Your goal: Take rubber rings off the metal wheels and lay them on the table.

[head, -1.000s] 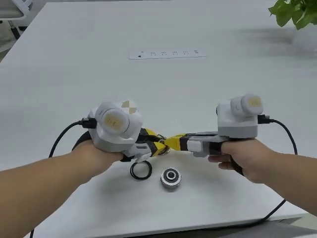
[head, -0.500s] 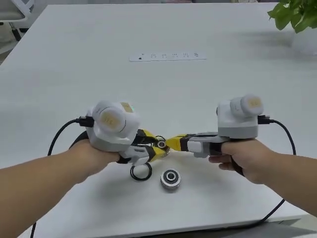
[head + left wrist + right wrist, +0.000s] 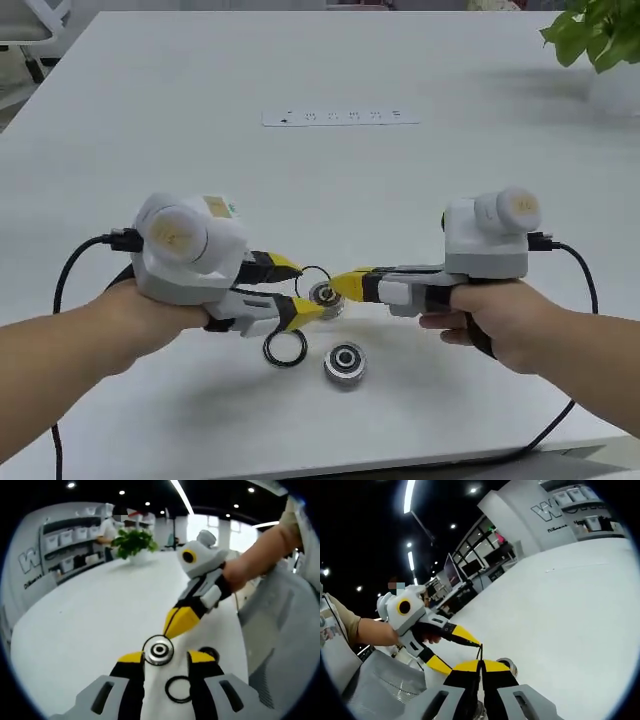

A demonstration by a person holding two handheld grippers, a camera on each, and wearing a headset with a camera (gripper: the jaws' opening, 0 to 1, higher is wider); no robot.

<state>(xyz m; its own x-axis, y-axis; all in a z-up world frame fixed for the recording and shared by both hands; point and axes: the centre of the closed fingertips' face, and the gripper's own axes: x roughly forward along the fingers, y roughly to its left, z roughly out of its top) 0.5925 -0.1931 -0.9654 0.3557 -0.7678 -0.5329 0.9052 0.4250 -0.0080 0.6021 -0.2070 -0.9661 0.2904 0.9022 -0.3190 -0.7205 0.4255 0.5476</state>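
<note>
A small metal wheel (image 3: 323,295) hangs above the table between the spread jaws of my left gripper (image 3: 292,288), touching one fingertip (image 3: 131,657). My right gripper (image 3: 338,285) meets it from the right with its jaws shut on a thin black rubber ring (image 3: 312,273), which shows as a taut black strand (image 3: 480,651) rising from the pinch. In the left gripper view the wheel (image 3: 159,650) sits just below the right gripper's yellow tip (image 3: 172,625). A loose rubber ring (image 3: 285,347) and a second wheel (image 3: 345,360) lie on the table below.
A white power strip (image 3: 340,116) lies mid-table, far from the work. A potted plant (image 3: 595,30) stands at the back right. Black cables (image 3: 75,275) trail from both grippers. The table's front edge (image 3: 400,462) runs close below the second wheel.
My left gripper has drawn back to the left and its jaws have spread apart, baring the wheel and a loop of ring. The right gripper has stayed nearly still.
</note>
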